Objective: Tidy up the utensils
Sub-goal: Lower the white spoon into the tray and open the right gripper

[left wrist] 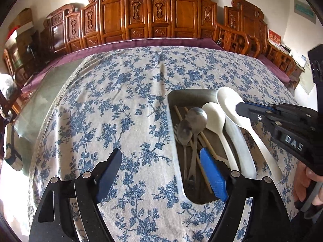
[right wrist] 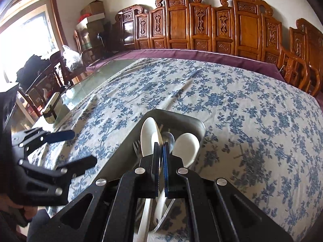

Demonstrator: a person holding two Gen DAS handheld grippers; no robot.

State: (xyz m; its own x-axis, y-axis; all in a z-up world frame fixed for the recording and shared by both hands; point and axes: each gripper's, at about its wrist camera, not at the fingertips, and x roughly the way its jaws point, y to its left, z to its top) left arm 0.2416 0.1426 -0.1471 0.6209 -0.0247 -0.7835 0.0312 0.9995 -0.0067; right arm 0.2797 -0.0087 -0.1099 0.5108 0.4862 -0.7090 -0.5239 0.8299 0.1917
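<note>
A metal tray (left wrist: 171,98) on the flowered tablecloth holds two metal spoons (left wrist: 195,117), wooden chopsticks (left wrist: 207,142), a fork (right wrist: 137,147) and a white spoon (left wrist: 215,115). My right gripper (left wrist: 240,109) comes in from the right, shut on the bowl edge of a larger white spoon (left wrist: 228,100). It holds that spoon over the tray's right rim, handle trailing toward me. In the right wrist view the gripper (right wrist: 161,151) pinches the same spoon (right wrist: 148,135). My left gripper (left wrist: 160,155) stands open over the cloth at the tray's left rim, nothing between its fingers; it also shows at the left (right wrist: 84,147).
Carved wooden chairs (left wrist: 141,14) line the far side behind a purple cloth strip (left wrist: 141,42). Bare glass tabletop (right wrist: 101,70) lies left of the cloth, with a small dark box (right wrist: 49,113) on it. A hand (left wrist: 302,185) grips the right tool's handle.
</note>
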